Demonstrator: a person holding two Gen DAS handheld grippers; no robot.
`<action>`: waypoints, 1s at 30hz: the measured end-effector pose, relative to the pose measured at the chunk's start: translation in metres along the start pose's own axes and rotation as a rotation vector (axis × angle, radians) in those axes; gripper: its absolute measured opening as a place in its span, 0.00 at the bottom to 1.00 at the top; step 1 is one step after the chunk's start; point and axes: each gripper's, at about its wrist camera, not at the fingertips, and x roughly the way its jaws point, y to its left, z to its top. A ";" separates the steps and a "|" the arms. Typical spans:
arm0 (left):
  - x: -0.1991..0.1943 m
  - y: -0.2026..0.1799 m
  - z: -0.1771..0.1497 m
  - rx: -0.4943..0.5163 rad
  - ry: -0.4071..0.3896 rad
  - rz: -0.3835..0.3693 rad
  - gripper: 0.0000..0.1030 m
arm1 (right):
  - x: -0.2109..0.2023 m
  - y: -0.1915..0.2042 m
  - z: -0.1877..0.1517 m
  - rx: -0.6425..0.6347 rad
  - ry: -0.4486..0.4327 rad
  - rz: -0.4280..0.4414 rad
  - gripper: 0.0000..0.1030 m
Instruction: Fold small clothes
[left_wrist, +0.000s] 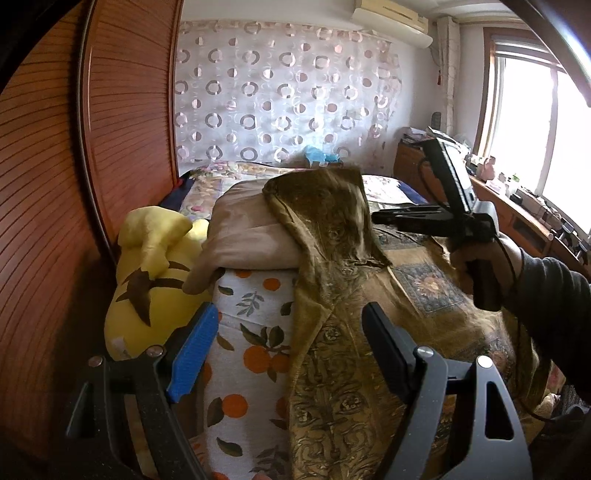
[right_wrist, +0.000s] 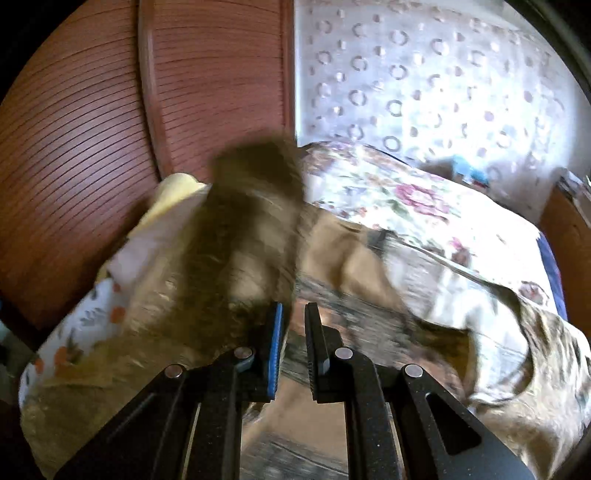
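Observation:
An olive-gold patterned cloth (left_wrist: 325, 229) is draped over a tan pillow (left_wrist: 243, 225) and runs down across the bed toward me. My left gripper (left_wrist: 291, 332) is open above the cloth's near part, holding nothing. My right gripper (left_wrist: 373, 218) shows in the left wrist view, held in a hand at the cloth's right edge. In the right wrist view the right gripper (right_wrist: 293, 314) has a narrow gap between its fingers and nothing clearly between them; the same cloth (right_wrist: 236, 229) is blurred just ahead to the left.
A yellow plush toy (left_wrist: 155, 266) lies at the left against a wooden slatted wardrobe (left_wrist: 66, 147). An orange-print white cover (left_wrist: 251, 332) sits under the pillow. A floral bedspread (right_wrist: 424, 206) lies beyond. A wooden desk (left_wrist: 517, 214) stands under the window at the right.

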 end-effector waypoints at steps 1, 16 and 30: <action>0.001 -0.001 0.000 0.003 0.001 -0.002 0.78 | -0.002 -0.004 -0.002 0.001 -0.001 -0.004 0.15; 0.024 -0.032 0.003 0.036 0.038 -0.041 0.78 | -0.105 -0.055 -0.066 0.031 -0.006 -0.071 0.52; 0.065 -0.075 0.008 0.091 0.106 -0.102 0.78 | -0.189 -0.150 -0.166 0.205 0.032 -0.302 0.52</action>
